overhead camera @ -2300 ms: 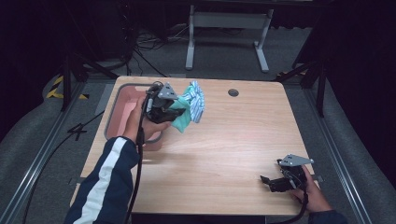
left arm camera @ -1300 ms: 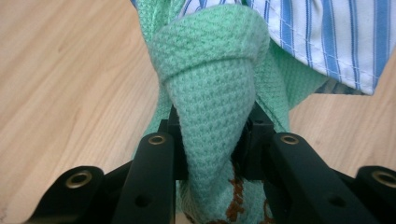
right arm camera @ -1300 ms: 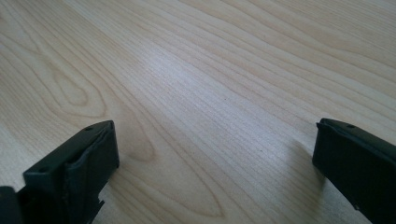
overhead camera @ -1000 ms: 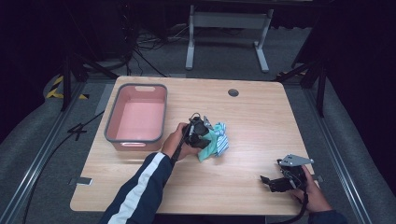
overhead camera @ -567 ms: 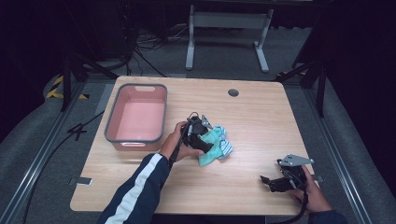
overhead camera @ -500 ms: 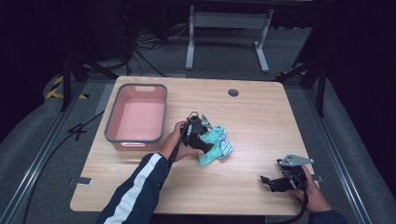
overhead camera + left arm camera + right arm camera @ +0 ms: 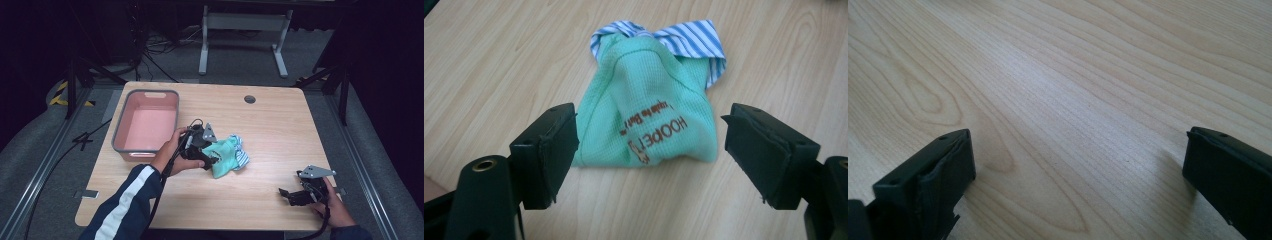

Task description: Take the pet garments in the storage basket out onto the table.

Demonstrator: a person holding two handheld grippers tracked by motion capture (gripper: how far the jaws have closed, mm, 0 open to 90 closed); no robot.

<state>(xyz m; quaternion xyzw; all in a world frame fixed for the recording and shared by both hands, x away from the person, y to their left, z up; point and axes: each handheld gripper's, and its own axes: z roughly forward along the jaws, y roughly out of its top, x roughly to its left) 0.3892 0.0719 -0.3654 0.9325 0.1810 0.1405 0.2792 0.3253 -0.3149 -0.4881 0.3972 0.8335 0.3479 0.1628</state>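
Cloth lay bunched on the table in the high view, near the middle and a little toward the person's side, just right of the pink bin. It was mint green with a blue-and-white striped part at its far right edge. The left gripper sat at the cloth's left edge, held by the left hand, whose sleeve was dark blue with a white stripe. The bin stood well left of centre, apart from the cloth. The right gripper rested near the table's front right corner, well apart from the cloth, in the right hand.

From the left gripper view, the cloth lay flat on the wood between and beyond the two black jaws, with brown lettering across the green part and the striped part at the far end. The left gripper had just been opening; its jaws stood spread wide, each pad clear of the fabric, so nothing was pinched. The left pad came close to the cloth's near corner, but whether it touched could not be told.

From the right gripper view, the right gripper had its jaws spread wide over bare table, with nothing between them.
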